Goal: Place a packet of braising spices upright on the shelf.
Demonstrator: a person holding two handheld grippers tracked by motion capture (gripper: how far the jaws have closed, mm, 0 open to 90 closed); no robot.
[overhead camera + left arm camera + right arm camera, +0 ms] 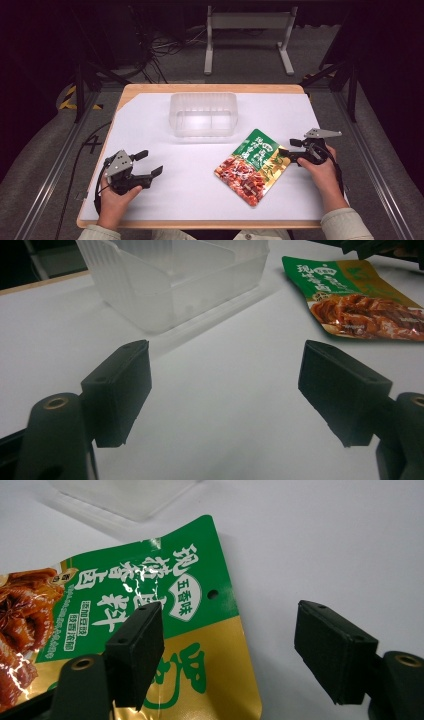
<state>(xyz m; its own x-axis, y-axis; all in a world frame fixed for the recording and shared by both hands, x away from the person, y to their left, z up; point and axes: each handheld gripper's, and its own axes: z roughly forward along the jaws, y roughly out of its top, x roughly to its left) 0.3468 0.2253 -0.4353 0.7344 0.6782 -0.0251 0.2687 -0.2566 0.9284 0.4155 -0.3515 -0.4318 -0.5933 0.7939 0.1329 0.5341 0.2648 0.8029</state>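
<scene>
Reaching step, grip not yet made. Right gripper poised at the edge of the food pouch, jaws wide apart, one over the pouch, one over bare table. Pouch flat, near the plastic tub. Left gripper gaping, holding nothing. Next probably called for lowering, then pinching the edge.

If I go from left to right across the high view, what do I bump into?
Left claw → clear plastic tub → green food packet → right claw.
</scene>
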